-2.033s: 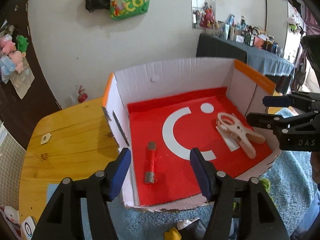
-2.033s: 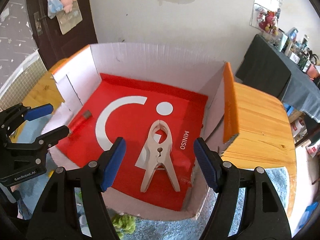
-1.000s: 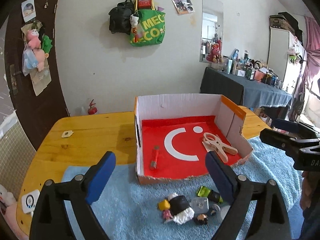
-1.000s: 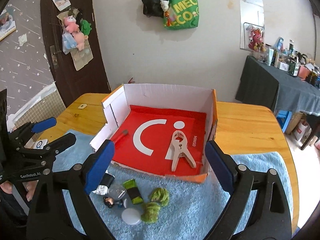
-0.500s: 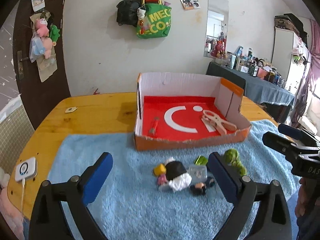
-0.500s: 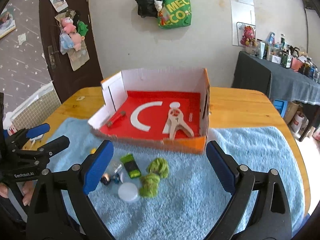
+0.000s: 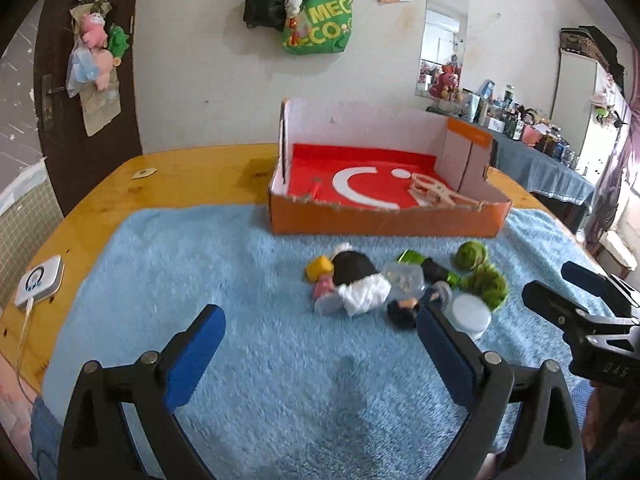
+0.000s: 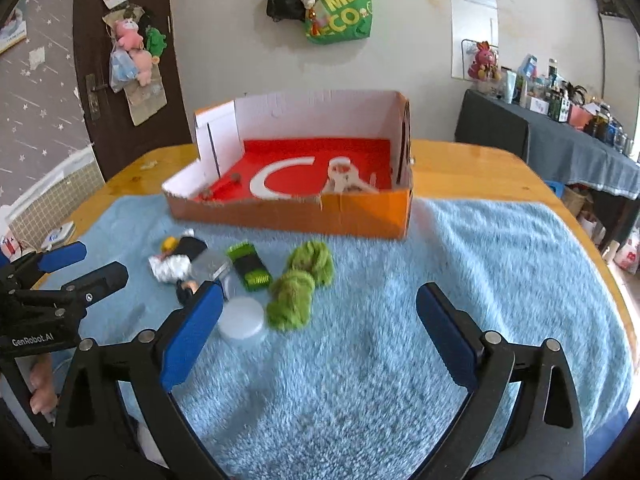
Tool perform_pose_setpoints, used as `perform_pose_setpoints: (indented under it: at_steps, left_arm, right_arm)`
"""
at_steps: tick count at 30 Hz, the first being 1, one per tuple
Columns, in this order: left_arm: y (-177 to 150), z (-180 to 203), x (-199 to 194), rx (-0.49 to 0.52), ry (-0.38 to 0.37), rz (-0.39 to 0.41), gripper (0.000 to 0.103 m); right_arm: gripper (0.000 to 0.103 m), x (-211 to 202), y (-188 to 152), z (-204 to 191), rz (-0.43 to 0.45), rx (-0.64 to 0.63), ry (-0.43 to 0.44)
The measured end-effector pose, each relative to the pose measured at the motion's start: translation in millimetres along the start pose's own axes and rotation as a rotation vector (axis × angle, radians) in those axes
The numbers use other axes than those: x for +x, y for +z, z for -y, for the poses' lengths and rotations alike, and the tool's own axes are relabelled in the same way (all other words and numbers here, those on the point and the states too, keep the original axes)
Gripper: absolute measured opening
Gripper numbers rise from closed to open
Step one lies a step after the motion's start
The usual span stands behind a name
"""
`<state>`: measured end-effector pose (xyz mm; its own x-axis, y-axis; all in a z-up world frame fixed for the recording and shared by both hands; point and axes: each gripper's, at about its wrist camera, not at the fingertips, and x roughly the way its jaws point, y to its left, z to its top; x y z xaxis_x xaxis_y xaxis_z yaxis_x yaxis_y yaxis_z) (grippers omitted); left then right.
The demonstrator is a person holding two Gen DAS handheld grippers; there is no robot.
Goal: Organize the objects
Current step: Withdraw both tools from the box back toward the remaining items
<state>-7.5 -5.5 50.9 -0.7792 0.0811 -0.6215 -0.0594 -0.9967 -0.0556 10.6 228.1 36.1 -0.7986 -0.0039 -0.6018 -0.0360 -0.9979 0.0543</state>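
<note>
**Wood table, blue towel on top**

Wood table (image 7: 188, 184) carries a blue towel (image 7: 240, 320) over most of its near part. Orange box (image 7: 384, 222) sits at the towel's far edge. Small white device (image 7: 38, 280) with a cable lies on bare wood, left. Small tag (image 7: 145, 173) lies far left.

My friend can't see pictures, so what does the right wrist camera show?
An open claw hangs over a blue fluffy towel, with nothing between its fingers. Ahead lie small toys, green fuzzy balls and a white lid, before an orange box holding a clothespin.
</note>
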Motion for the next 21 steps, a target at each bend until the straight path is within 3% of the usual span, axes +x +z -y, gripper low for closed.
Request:
perform_pose_setpoints:
  at_steps: [6, 21]
  left_arm:
    - [-12, 2, 8, 0.001, -0.015, -0.04, 0.098]
    - [-5, -8, 18, -0.009, -0.001, -0.058, 0.098]
  right_arm:
    - [0.099, 8, -15, 1, -0.038, 0.011, 0.0]
    - [0.099, 19, -9, 7, -0.067, 0.026, 0.008]
